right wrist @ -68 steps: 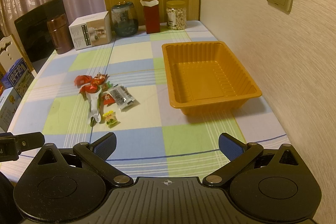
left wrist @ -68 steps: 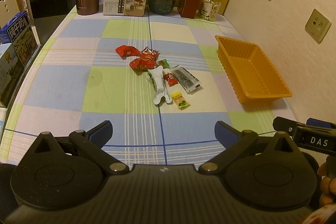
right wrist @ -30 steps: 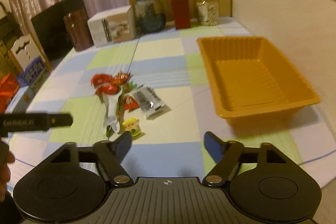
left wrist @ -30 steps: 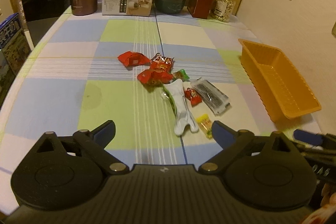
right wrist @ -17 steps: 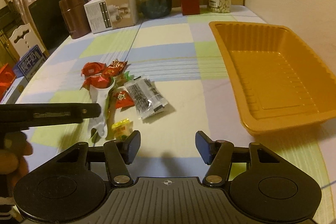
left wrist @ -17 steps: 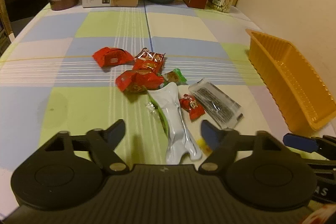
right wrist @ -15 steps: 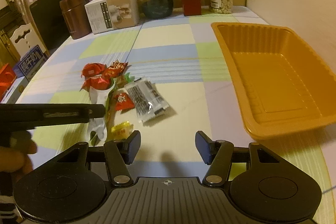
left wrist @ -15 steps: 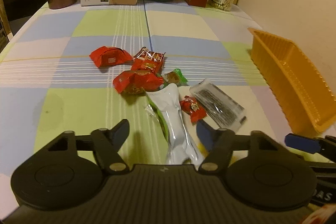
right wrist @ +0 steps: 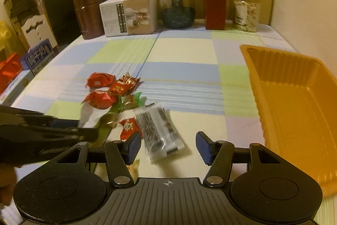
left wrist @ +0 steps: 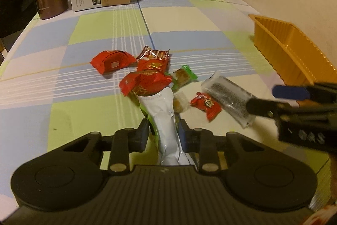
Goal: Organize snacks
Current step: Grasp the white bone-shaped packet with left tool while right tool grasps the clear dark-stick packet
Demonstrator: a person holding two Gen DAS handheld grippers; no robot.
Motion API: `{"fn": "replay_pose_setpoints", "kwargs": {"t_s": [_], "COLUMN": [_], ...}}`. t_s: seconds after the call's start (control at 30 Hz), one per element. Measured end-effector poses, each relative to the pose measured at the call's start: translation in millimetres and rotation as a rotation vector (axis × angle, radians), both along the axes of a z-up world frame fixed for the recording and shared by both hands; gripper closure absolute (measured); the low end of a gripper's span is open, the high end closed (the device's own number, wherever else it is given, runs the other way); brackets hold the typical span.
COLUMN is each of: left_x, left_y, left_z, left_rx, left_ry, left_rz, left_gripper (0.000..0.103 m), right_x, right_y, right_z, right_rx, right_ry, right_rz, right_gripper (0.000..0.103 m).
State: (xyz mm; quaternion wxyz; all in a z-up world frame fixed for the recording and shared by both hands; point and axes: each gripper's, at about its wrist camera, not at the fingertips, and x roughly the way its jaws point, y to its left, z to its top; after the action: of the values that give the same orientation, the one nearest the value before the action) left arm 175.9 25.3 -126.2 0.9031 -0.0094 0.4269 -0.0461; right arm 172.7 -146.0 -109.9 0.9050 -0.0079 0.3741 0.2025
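A pile of snacks lies mid-table on the checked cloth. My left gripper (left wrist: pixel 164 132) is closing its jaws, and its pads press the sides of a long white pouch (left wrist: pixel 164 115) at its near end. Three red packets (left wrist: pixel 145 81) and a green-wrapped candy (left wrist: pixel 183 76) lie past the pouch. My right gripper (right wrist: pixel 168 148) is open over the cloth, and a clear packet with dark contents (right wrist: pixel 158 130) lies between and just ahead of its fingertips, untouched. A small red candy (right wrist: pixel 128 128) sits by its left finger. The orange tray (right wrist: pixel 294 98) stands empty at the right.
Along the far edge stand a brown canister (right wrist: pixel 88 14), a white box (right wrist: pixel 128 14), a glass jar (right wrist: pixel 177 7), a red carton (right wrist: pixel 214 10) and a jar of nuts (right wrist: pixel 246 12). The wall runs close behind the tray. Boxes (right wrist: pixel 38 56) sit beyond the table's left edge.
Both grippers came forward and down to the snack pile. The left jaws went from wide open to closed around the white pouch. The right jaws narrowed a little, then held.
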Motion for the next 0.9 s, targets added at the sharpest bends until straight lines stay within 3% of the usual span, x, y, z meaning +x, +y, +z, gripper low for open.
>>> {"fn": "replay_pose_setpoints", "kwargs": {"t_s": [0.17,0.4,0.9], "left_x": [1,3,-10], "left_y": [-1,-3,-12], "left_z": [-2,-7,-1], "left_rx": [0.021,0.028,0.052], "left_ry": [-0.008,-0.009,-0.017], "left_rz": [-0.008,-0.004,-0.027], "left_gripper": [0.074,0.073,0.08], "right_x": [23,32,20], "right_y": [14,26,25], "right_z": [-10,-20,-13], "right_rx": [-0.038,-0.081,-0.084], "right_ry": [0.013,0.029,0.029], "right_rz": [0.048,0.105,0.074], "right_gripper": [0.044,0.065,0.069]}}
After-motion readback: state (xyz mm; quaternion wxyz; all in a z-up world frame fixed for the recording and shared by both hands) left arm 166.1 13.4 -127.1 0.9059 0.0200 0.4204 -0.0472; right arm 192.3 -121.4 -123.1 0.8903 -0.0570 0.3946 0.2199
